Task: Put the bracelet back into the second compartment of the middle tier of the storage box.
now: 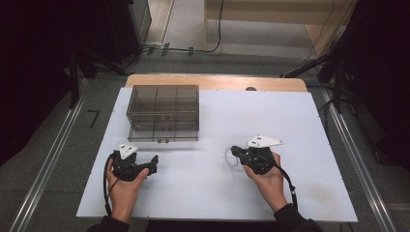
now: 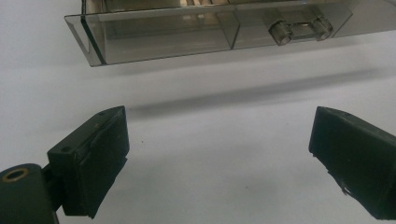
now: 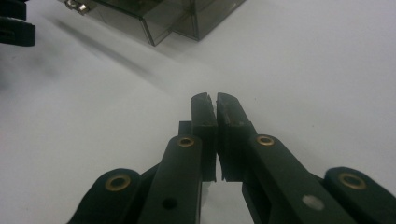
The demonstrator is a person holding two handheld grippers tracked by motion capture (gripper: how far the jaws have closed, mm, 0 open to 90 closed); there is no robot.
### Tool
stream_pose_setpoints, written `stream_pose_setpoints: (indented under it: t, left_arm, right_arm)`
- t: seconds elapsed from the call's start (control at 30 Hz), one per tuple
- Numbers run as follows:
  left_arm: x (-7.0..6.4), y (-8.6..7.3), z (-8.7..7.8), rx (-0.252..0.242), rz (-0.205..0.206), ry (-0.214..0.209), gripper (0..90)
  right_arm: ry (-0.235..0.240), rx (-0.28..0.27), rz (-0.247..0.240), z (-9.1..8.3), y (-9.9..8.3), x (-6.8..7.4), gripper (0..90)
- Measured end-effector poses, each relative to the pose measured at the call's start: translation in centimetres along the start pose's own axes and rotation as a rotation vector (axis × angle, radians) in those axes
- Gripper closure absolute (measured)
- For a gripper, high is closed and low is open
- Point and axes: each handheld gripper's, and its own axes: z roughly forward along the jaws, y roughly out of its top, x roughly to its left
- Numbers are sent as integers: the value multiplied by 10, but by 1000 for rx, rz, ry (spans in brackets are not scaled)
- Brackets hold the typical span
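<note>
A: What's the setting?

B: A white sheet (image 1: 270,125) covers a wooden table (image 1: 217,81), with grey floor around it, metal rails along both sides, cables at the far end and dark equipment left and right

A: And the hands?

B: Both forearms come in from the near edge. The left hand (image 1: 123,186) holds the left gripper (image 1: 153,164) low over the sheet, pointing rightward and slightly away. The right hand (image 1: 266,176) holds the right gripper (image 1: 232,152) pointing leftward, with a cable trailing back along the wrist

A: How do the jaws stand?

B: In the left gripper view the left gripper (image 2: 219,154) has its jaws spread wide with bare sheet between them. In the right gripper view the right gripper (image 3: 215,100) has its jaws pressed together, pinching nothing that I can see

A: Where is the box?

B: The smoky transparent drawer box (image 1: 163,112) sits on the far left part of the sheet, its lowest drawer (image 2: 210,32) pulled out a little toward the person. It lies just beyond the left gripper, apart from it, and well apart from the right gripper, up and to its left (image 3: 159,18)
</note>
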Motion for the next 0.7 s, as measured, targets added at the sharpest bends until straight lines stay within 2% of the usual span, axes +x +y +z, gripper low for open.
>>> stream_pose_setpoints:
  t: [0.3,0.7]
  left_arm:
    - [-1,0,1,3,6,0,53]
    - [1,0,2,8,9,4,52]
  right_arm:
    - [19,-18,-1,5,10,6,846]
    - [40,-21,-26,16,24,18,847]
